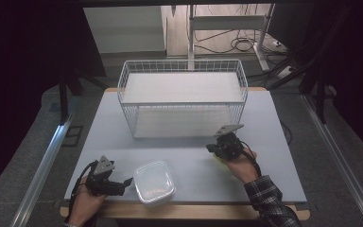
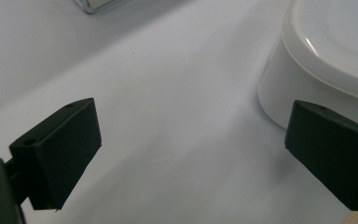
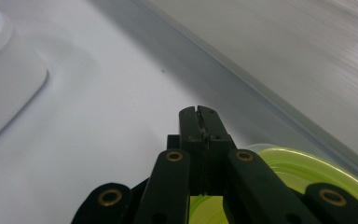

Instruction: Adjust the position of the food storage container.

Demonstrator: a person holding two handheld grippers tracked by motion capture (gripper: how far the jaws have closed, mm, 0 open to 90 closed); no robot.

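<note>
The left gripper (image 1: 128,181) lies low near the table's (image 1: 274,142) front left corner, its jaws spread wide with nothing between them. In the left gripper view one jaw sits just beside the rounded wall of the lidded white plastic container (image 2: 326,60), which may be touching it; the other jaw is well apart over bare tabletop.

The container (image 1: 154,181) stands close to the table's front edge, left of centre, with its lid on.

The right gripper (image 1: 211,148) is over the right half of the table, between the front edge and the wire basket (image 1: 182,97). Its jaws are pressed together, pad against pad, and the right gripper view shows nothing clamped between the tips. Under this gripper's body lies a translucent yellow-green round lid or disc (image 3: 303,172), flat on the table; a sliver of it (image 1: 218,161) also shows in the high view beside the person's right hand (image 1: 241,163).

The white wire basket sits at the middle of the table's back edge, upright, with only a pale flat liner on its floor.
</note>
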